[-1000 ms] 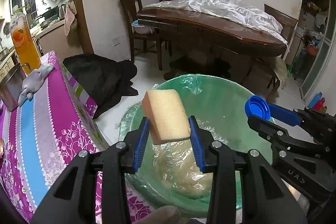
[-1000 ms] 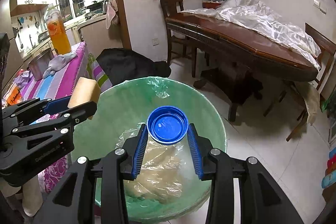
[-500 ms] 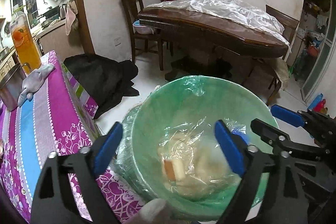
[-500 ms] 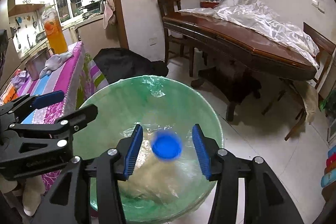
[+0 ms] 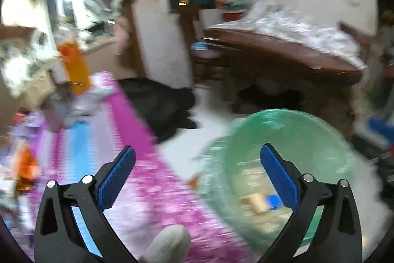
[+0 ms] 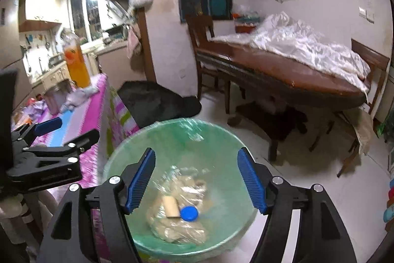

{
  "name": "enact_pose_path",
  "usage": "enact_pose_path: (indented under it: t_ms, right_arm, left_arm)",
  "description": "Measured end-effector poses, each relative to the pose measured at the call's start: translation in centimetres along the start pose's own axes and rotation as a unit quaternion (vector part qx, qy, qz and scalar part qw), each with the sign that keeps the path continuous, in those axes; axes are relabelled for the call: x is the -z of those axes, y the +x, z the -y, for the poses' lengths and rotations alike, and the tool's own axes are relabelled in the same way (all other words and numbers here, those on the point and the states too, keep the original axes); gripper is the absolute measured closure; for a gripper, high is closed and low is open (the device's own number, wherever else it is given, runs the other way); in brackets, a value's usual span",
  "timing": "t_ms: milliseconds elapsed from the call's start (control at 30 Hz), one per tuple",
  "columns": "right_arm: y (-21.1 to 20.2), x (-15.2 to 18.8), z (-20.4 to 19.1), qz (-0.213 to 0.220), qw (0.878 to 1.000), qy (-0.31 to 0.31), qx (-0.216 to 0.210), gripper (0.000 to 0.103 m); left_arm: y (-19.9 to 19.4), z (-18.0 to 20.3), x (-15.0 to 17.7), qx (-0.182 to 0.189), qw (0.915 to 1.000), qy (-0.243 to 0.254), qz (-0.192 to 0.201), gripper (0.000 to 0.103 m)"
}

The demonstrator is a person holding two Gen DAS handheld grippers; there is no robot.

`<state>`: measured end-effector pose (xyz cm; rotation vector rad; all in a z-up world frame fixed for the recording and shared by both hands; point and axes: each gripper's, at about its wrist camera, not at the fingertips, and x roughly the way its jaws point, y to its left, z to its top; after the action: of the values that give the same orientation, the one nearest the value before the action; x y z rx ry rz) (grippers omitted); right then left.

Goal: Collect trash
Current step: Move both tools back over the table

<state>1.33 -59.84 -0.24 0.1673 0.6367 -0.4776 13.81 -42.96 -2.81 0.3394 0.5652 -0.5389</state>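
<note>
A green bin (image 6: 216, 139) lined with a clear bag stands on the floor beside the table. At its bottom lie a yellow sponge (image 6: 170, 206) and a blue bottle cap (image 6: 189, 213), side by side. My right gripper (image 6: 196, 153) hovers over the bin, its jaws opening with nothing between them. My left gripper (image 5: 198, 152) is opening wide and empty, over the table edge left of the bin (image 5: 307, 125). The left wrist view is blurred, but the sponge (image 5: 256, 203) and cap (image 5: 273, 201) show in it. The left gripper (image 6: 77, 128) also appears at the left of the right wrist view.
The table with a pink and blue striped cloth (image 6: 81, 115) carries an orange drink jar (image 6: 76, 65), a metal pot (image 6: 53, 97) and a grey rag. A dark bag (image 6: 157, 100) lies on the floor behind the bin. A wooden dining table (image 6: 283, 80) with chairs stands at the right.
The left gripper let the sponge go and the right let the cap go; both fell into the bin. Both jaws spread, both hands rose, and the left view swung toward the table.
</note>
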Motion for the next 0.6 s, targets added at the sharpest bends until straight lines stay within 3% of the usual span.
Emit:
enact_pose_path:
  t_ms: [133, 267, 433, 600]
  right_arm:
    - [-1.8, -1.3, -2.9, 0.026, 0.999, -0.019, -0.031, 0.03]
    - [-3.0, -2.1, -7.4, 0.042, 0.995, -0.05, -0.073, 0.027]
    - [-3.7, -2.7, -13.7, 0.046, 0.987, -0.09, -0.126, 0.025]
    - [-4.0, -2.1, -21.3, 0.036, 0.973, -0.13, -0.19, 0.024]
  left_arm:
    - [-1.3, -4.4, 0.3, -0.017, 0.9992, -0.033, -0.011, 0.005]
    - [-3.5, -9.4, 1.2, -0.065, 0.9959, -0.062, -0.009, 0.005]
    - [-7.2, -16.4, 3.3, -0.116, 0.9862, -0.118, 0.006, 0.005]
    - [-9.8, -24.6, 7.6, -0.156, 0.9729, -0.17, -0.018, 0.005]
